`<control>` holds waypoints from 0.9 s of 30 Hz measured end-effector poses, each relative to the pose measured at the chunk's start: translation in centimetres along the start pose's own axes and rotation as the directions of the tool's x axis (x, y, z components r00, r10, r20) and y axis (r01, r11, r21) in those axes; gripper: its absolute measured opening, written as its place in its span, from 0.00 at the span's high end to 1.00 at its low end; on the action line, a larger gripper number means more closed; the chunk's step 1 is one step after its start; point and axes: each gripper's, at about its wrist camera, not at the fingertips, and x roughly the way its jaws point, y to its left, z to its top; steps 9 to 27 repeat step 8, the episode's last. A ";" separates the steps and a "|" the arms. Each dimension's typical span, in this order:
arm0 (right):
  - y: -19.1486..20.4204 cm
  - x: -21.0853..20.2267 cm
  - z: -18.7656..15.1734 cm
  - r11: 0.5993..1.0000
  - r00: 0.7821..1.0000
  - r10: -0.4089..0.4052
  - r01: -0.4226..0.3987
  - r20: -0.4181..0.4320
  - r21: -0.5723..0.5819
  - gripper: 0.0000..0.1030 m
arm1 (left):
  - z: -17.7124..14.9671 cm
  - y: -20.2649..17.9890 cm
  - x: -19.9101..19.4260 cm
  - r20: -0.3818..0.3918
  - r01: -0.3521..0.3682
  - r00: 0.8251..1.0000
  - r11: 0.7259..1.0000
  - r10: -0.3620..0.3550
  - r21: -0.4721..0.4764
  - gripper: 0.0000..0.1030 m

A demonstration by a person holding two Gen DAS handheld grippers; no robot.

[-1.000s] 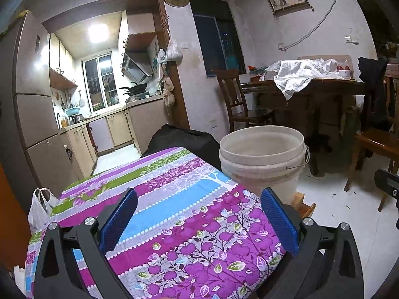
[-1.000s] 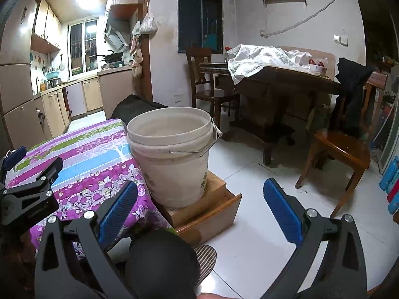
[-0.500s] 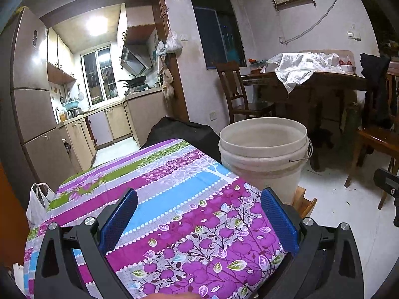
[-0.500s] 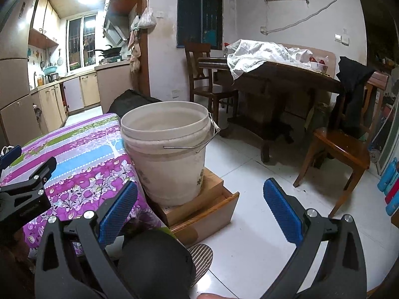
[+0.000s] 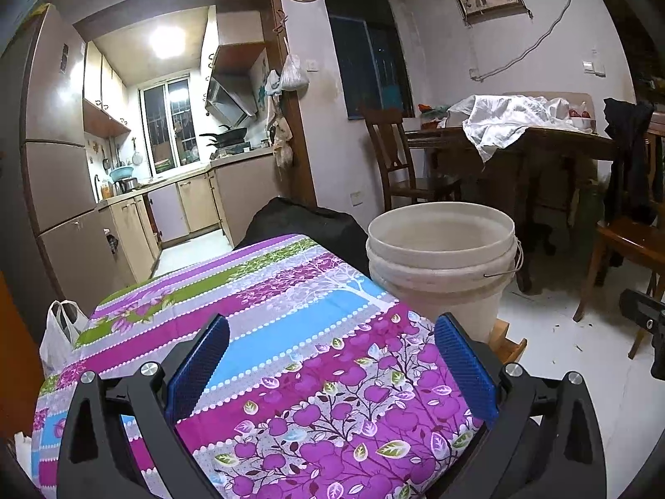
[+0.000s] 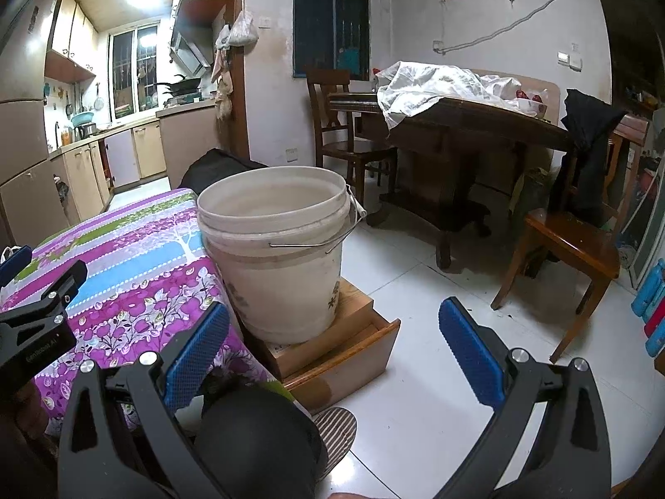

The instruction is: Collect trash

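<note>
A white plastic bucket point(image 5: 442, 258) stands on a low wooden drawer box point(image 6: 332, 341) beside a table with a purple flowered cloth point(image 5: 291, 332); it also shows in the right wrist view point(image 6: 274, 249). No trash shows on the cloth. My left gripper point(image 5: 332, 357) is open and empty over the near end of the table. My right gripper point(image 6: 334, 345) is open and empty, to the right of the table, in front of the bucket. The left gripper's side shows in the right wrist view point(image 6: 37, 324).
A white plastic bag point(image 5: 60, 332) hangs at the table's left. A black bag point(image 5: 299, 218) lies behind the table. A dark dining table point(image 6: 457, 124) with a white cloth and wooden chairs point(image 6: 569, 241) stand on the right. White tiled floor point(image 6: 415, 374) lies between. A knee point(image 6: 253, 436) and slipper sit below.
Both views have shifted slightly; the bucket sits a little higher in the right wrist view. Both grippers stay open and empty.
</note>
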 end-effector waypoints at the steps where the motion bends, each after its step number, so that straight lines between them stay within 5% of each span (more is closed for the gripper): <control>1: 0.0 0.0 0.0 1.000 1.000 -0.001 0.001 0.002 0.001 0.05 | 0.0 0.0 0.0 -0.002 -0.006 1.000 1.000 0.006 0.001 0.05; 27: 0.1 -0.1 0.3 1.000 1.000 -0.003 0.003 0.013 0.005 0.05 | 0.1 0.0 -0.1 -0.014 0.011 1.000 1.000 -0.011 -0.001 0.05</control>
